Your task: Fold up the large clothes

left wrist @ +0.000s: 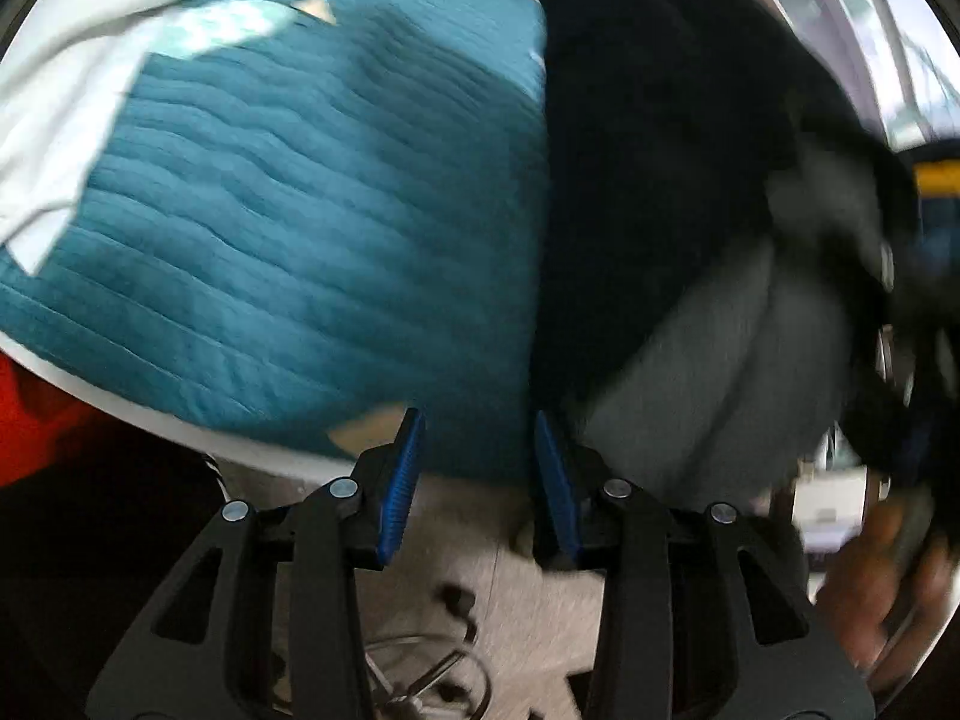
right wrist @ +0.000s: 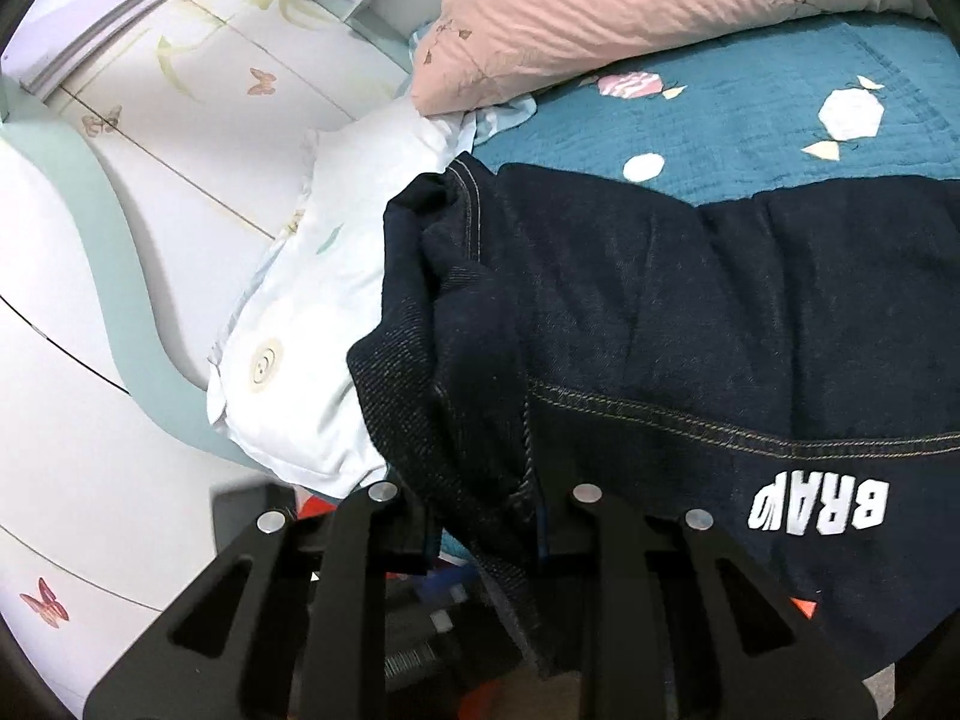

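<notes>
The right gripper (right wrist: 483, 531) had its jaws buried in a bunched edge of the dark denim garment (right wrist: 690, 312); whether they gripped it could not be told. The left gripper (left wrist: 477, 480) stood with jaws apart, holding nothing, beside the garment's edge, judged ready to take it. The garment lay spread on the teal quilt (right wrist: 750, 120) of the bed. Beyond lay a white pillow (right wrist: 324, 276) and a pink one (right wrist: 600, 18).
</notes>
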{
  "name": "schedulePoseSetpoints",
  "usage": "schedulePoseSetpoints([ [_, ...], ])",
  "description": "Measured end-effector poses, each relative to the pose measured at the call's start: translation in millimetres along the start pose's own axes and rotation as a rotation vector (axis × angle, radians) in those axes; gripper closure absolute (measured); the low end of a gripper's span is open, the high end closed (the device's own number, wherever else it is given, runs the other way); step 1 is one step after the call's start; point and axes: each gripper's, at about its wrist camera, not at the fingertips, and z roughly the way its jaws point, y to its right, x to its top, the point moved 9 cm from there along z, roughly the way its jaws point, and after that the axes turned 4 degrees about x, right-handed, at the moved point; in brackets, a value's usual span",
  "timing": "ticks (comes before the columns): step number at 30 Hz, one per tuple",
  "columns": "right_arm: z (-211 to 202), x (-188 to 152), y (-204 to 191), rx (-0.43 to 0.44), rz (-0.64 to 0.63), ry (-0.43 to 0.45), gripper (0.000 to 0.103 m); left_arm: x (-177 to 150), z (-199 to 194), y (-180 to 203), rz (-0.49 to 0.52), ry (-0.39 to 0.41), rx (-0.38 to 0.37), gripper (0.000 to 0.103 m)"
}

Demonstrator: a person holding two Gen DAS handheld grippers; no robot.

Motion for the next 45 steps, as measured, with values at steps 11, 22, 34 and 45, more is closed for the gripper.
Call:
schedulePoseSetpoints([
  [11,-106.2,15.1,36.8,-0.072,0.043,0.137,0.083,-33.4,-11.7,108.7,0.311,0.037,-0.112,0.072],
  [22,-233.2,-18.7,166.3,-0.258,0.239,0.277,0.084,-75.2,31.9,187.3,0.496,-0.096,-0.183,0.071],
  [34,-259.7,-58.3,283.8,-0.329,0.486,0.277,0.081,-33.7,61.3,228.0,0.484,-0.054,-0.165,0.068],
  [45,-316.5,-29.0,246.4,-0.434,0.254,0.334,0.074,-30.9,99.5,226.8,0.495,-0.124,-0.008,0.068],
])
